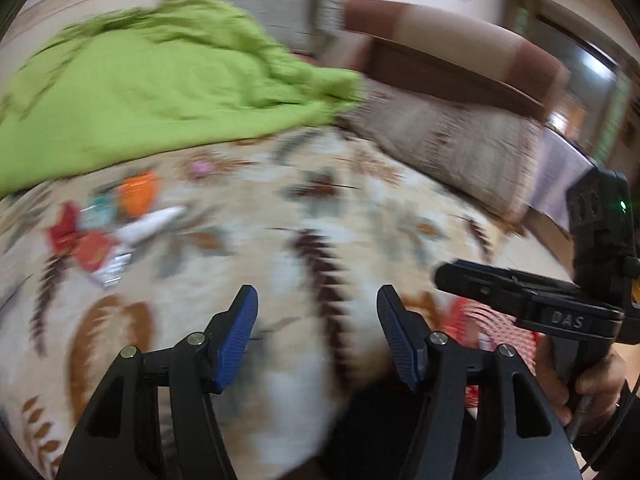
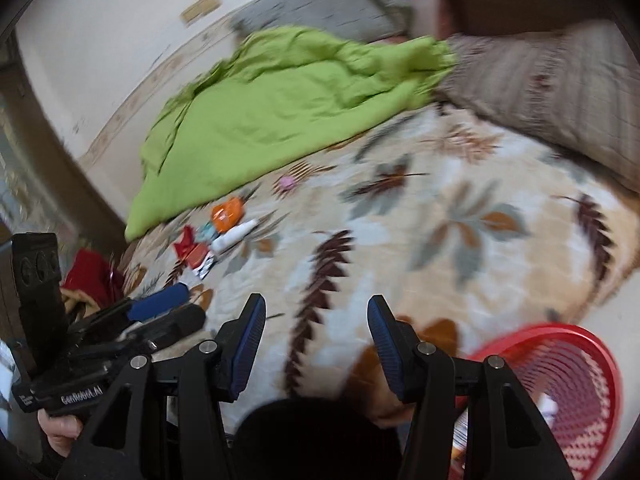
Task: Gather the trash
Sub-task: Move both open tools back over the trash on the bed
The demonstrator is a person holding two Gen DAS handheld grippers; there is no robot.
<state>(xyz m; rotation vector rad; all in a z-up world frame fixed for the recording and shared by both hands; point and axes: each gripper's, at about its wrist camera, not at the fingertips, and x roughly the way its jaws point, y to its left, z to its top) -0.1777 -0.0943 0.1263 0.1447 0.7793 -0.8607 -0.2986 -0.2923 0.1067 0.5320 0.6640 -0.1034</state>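
Note:
A small heap of trash lies on the leaf-patterned bedspread: an orange wrapper (image 1: 138,193) (image 2: 228,211), a white tube (image 1: 150,222) (image 2: 235,235), red wrappers (image 1: 84,246) (image 2: 191,250) and a silver foil piece (image 2: 207,266). My left gripper (image 1: 318,340) is open and empty, well short of the heap, which is to its upper left. My right gripper (image 2: 316,344) is open and empty over the bedspread. A red mesh basket (image 2: 568,384) (image 1: 496,328) sits at the lower right, with some items inside. Both views are motion-blurred.
A crumpled green blanket (image 1: 152,92) (image 2: 280,112) lies behind the trash. A grey-brown pillow (image 2: 560,92) (image 1: 452,140) and a brown headboard (image 1: 460,56) are at the back right. Red cloth (image 2: 90,276) lies beside the bed at the left.

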